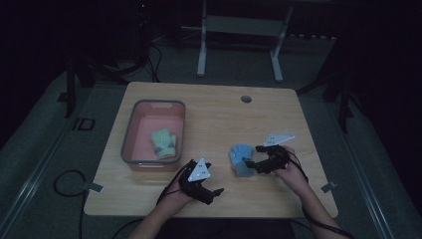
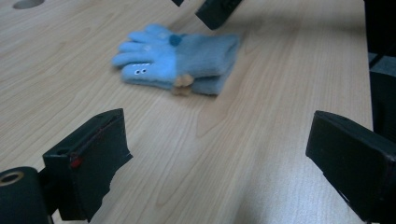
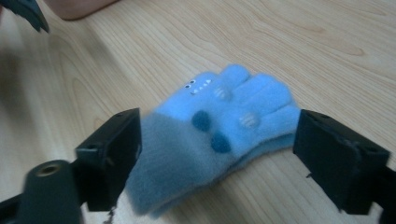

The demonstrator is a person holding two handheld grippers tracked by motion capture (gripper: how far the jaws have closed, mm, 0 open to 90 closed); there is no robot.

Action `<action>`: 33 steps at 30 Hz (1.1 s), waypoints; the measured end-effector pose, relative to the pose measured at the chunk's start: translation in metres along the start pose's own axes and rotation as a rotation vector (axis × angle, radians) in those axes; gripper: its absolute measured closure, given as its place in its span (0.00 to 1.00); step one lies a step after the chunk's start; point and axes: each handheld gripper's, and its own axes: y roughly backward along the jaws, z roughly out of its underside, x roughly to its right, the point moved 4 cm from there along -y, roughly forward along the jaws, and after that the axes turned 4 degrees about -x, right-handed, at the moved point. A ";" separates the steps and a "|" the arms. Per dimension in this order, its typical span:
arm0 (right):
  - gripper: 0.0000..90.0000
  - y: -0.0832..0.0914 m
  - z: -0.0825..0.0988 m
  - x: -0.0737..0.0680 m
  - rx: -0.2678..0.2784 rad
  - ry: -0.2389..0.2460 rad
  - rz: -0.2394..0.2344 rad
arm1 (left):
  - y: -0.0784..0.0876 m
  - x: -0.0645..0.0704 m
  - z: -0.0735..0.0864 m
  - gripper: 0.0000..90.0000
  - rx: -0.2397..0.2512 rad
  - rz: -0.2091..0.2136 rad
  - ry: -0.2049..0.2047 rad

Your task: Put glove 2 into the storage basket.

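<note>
One blue glove lay flat on the table, right of centre, pale fingers, darker cuff, dark dots. The right gripper straddled it, released. One green glove sat in the pink bin, far left. The left gripper gaped empty.

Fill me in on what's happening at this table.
A person at a wooden table works a tool in each hand. The right tool sits open at the blue glove, its jaws either side of the glove without pressing it. The left tool is open and holds nothing, aimed toward that glove. A green glove already lies in the pink bin.
</note>
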 end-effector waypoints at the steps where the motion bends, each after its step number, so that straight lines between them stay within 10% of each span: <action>1: 0.21 0.002 0.000 0.001 0.009 0.005 0.005 | -0.001 0.001 0.000 0.07 -0.009 0.005 -0.011; 8: 0.20 0.016 0.002 0.007 0.040 0.045 0.077 | -0.012 0.007 -0.006 0.08 -0.017 0.043 -0.064; 19: 0.16 0.033 0.010 0.015 0.077 -0.057 0.026 | -0.039 0.010 -0.026 0.15 -0.033 0.086 -0.150; 33: 0.19 0.031 0.010 0.019 0.071 -0.021 0.053 | -0.073 0.008 -0.057 0.16 -0.080 0.135 -0.262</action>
